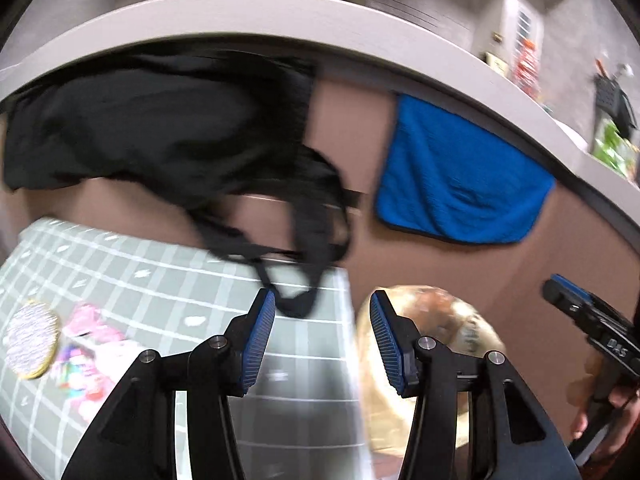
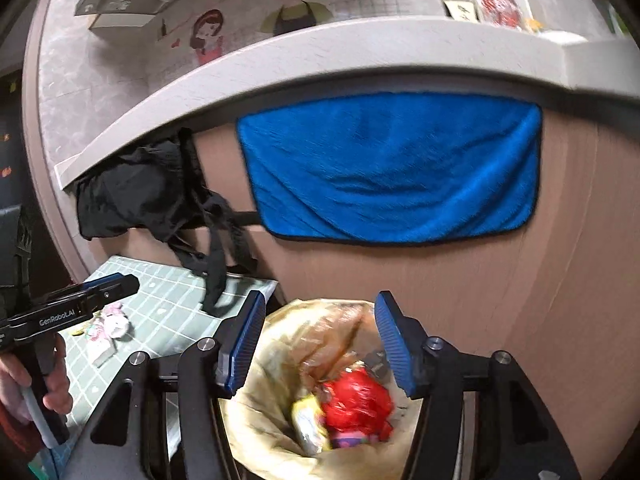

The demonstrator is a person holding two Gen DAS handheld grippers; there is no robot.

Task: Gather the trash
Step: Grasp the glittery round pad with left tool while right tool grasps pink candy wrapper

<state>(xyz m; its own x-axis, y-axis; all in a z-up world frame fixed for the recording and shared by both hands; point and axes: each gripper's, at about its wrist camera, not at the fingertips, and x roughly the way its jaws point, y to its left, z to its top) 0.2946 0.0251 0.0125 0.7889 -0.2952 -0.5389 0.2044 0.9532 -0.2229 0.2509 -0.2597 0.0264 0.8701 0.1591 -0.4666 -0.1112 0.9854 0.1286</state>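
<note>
Behind everything, a big brown cupboard front (image 2: 440, 300) under a grey counter edge (image 2: 320, 48). Hanging on it, a blue towel (image 2: 392, 168). Off to the side, a floppy black bag (image 1: 140, 128), with straps dangling down onto a green checked mat (image 1: 160, 272). Just beside the mat, low down, a bin (image 2: 256, 400) lined with a yellowish see-through bag.

Right gripper (image 2: 320, 312) hovering over the bin, open wide, holding nothing. Left gripper (image 1: 322, 312) above the mat's edge, open too, also holding nothing.

Already in the bin: a red wrapper (image 2: 356, 404) and a yellow wrapper (image 2: 306, 420) touching it. Not yet collected: a small heap of pink scraps (image 1: 92, 332) on the mat. Next to it, a round shiny disc (image 1: 32, 340). Hard to tell whether trash or not.

Probably time to fetch the next piece with the left gripper. Swing over toward the pink scraps, away from the black straps. Come down slowly, with one pad on each side of the heap. Aim for the thick middle, not a thin corner. Squeeze gently until snug, then lift straight up. Watch for bits falling off. Keep the right gripper out of the way. Let go only right over the bin's mouth.
</note>
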